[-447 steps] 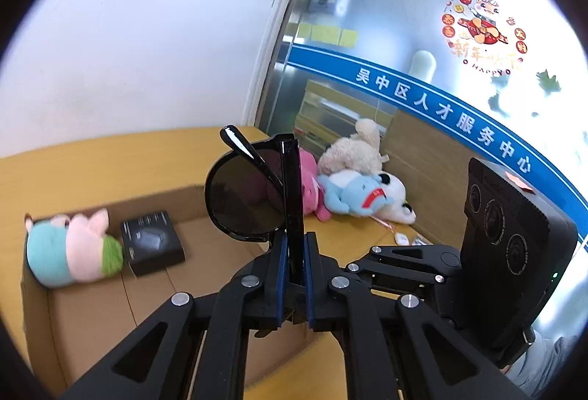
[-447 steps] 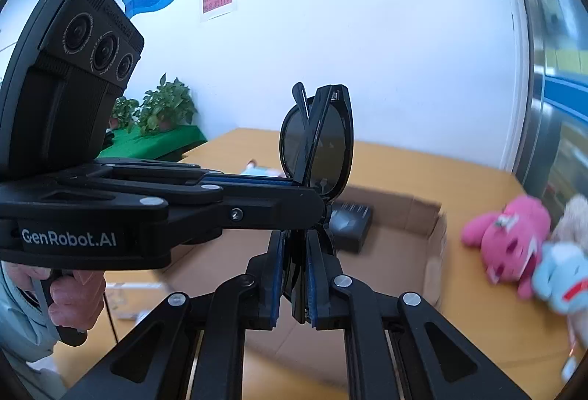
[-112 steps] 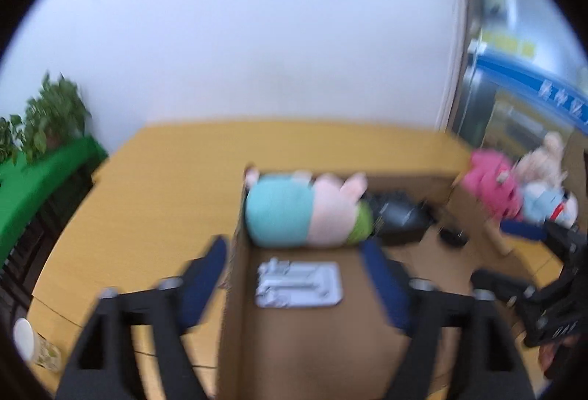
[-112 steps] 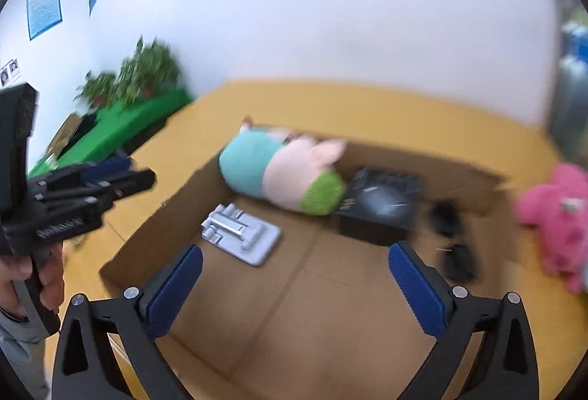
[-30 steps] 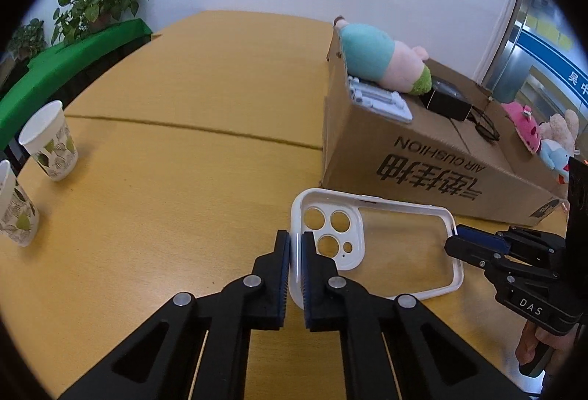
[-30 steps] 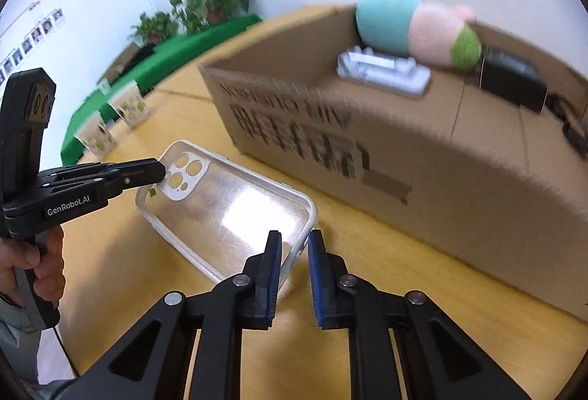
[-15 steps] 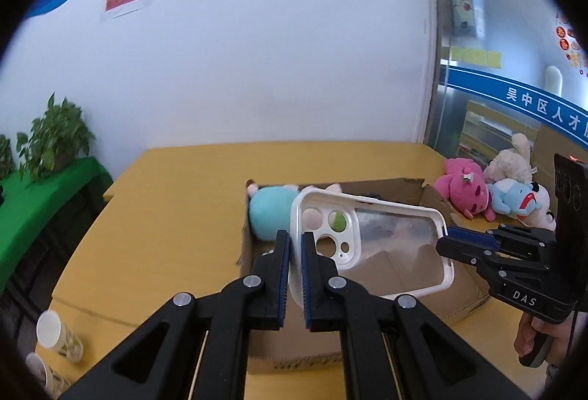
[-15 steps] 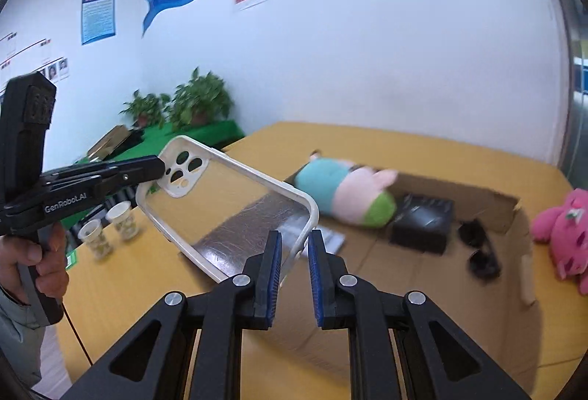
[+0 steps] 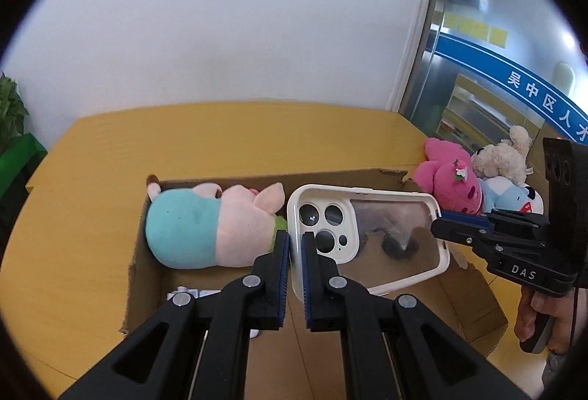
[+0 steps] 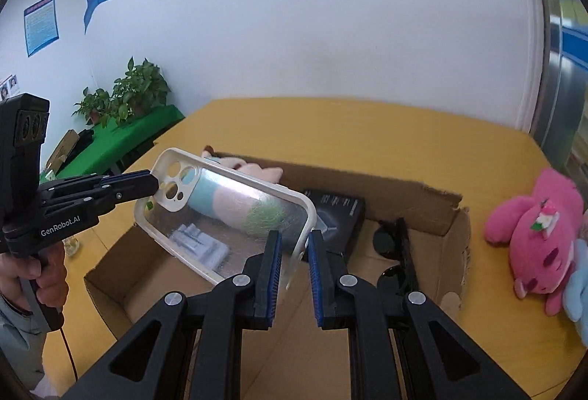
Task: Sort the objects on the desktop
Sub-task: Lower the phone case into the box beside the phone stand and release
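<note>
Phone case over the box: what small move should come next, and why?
Probably the left gripper opens too, letting the phone case drop. The case hangs above the open cardboard box, and the right gripper has its jaws apart around the other end, so only the left seems to grip it.

We are seeing bare floor in the cardboard box near its front wall; the plush pig, black box and sunglasses are crowding the back, the phone case hanging overhead.
</note>
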The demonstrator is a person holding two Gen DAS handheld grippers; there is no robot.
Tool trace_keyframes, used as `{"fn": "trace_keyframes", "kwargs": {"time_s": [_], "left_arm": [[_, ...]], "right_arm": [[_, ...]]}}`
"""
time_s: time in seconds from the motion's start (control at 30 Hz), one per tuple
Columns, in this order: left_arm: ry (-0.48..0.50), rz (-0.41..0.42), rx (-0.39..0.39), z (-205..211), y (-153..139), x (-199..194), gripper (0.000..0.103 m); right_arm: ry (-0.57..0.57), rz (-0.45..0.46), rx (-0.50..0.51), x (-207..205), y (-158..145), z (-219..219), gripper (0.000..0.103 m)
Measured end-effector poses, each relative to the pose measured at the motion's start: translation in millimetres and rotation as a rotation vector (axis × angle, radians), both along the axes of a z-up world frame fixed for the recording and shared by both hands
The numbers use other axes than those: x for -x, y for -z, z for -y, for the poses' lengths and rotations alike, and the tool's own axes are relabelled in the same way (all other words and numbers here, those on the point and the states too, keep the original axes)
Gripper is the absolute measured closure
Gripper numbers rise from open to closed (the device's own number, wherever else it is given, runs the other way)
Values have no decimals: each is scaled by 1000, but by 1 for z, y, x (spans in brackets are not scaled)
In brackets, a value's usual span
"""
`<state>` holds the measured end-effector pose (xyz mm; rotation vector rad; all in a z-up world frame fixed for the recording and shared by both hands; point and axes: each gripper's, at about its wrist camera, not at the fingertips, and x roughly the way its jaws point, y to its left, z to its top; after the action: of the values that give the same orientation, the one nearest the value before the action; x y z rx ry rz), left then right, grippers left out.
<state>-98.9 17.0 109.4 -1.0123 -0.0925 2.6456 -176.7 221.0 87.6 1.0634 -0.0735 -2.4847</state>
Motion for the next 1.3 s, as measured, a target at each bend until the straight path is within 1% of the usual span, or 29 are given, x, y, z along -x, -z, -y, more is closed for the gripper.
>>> {"fn": "trace_keyframes", "kwargs": {"time_s": [0.07, 0.17, 0.27, 0.4, 0.47, 0.57, 0.67, 0.73, 0.77, 0.8, 0.83, 0.87, 0.9, 0.93, 0.97, 1.0, 1.03, 1.07, 1.1, 1.17, 1.2, 1.23, 1.3], "left_arm": [[-5, 71, 2, -2, 20, 15, 97], [-28, 187, 42, -10, 54, 35, 97], [-53, 284, 84, -15, 84, 48, 97], [-53, 390, 77, -12, 111, 62, 97], [-42, 424, 78, -14, 119, 65, 97], [-39, 486, 117, -20, 132, 70, 96], [-47, 494, 107, -18, 131, 69, 96], [-49, 503, 99, -17, 131, 66, 96], [-50, 499, 100, -16, 129, 63, 96], [-51, 490, 104, -15, 127, 59, 95], [-52, 470, 108, -14, 121, 54, 95], [-55, 432, 111, -12, 111, 47, 95], [-62, 385, 108, -8, 99, 37, 94], [-75, 327, 100, -3, 85, 26, 93], [-93, 254, 85, 3, 68, 9, 84], [-108, 191, 70, 8, 53, -7, 65], [-124, 123, 57, 13, 39, -26, 51], [-151, 38, 52, 18, 24, -51, 25], [-182, -53, 50, 22, 13, -75, 17], [-217, -187, 72, 25, 3, -112, 17], [-217, -224, 89, 25, 4, -124, 17], [-212, -250, 106, 22, 6, -138, 17], [-211, -276, 141, 14, 19, -155, 17]], "right_arm": [[2, 65, 8, 18, 20, -3, 89], [22, 170, -8, 40, 55, 0, 89], [33, 270, -28, 57, 87, 0, 89], [46, 377, -37, 68, 117, 3, 89], [51, 398, -61, 68, 126, 5, 89], [61, 404, -66, 68, 130, 6, 89], [64, 403, -83, 65, 129, 9, 89], [63, 401, -87, 62, 129, 11, 86], [68, 404, -90, 62, 128, 12, 81], [80, 396, -110, 57, 124, 13, 74], [89, 373, -133, 54, 117, 14, 57], [96, 333, -153, 48, 108, 14, 46], [100, 279, -163, 37, 93, 15, 42], [102, 222, -158, 22, 76, 16, 33], [111, 153, -143, 3, 56, 16, 19], [121, 107, -134, -11, 44, 16, 10], [136, 35, -122, -32, 28, 15, 0], [147, -28, -113, -52, 16, 16, 0], [160, -94, -106, -74, 6, 18, 0], [197, -200, -91, -117, 1, 21, 0], [212, -229, -86, -124, 1, 26, 0], [237, -267, -81, -143, 8, 29, 0], [282, -310, -84, -167, 24, 32, 0]]}}
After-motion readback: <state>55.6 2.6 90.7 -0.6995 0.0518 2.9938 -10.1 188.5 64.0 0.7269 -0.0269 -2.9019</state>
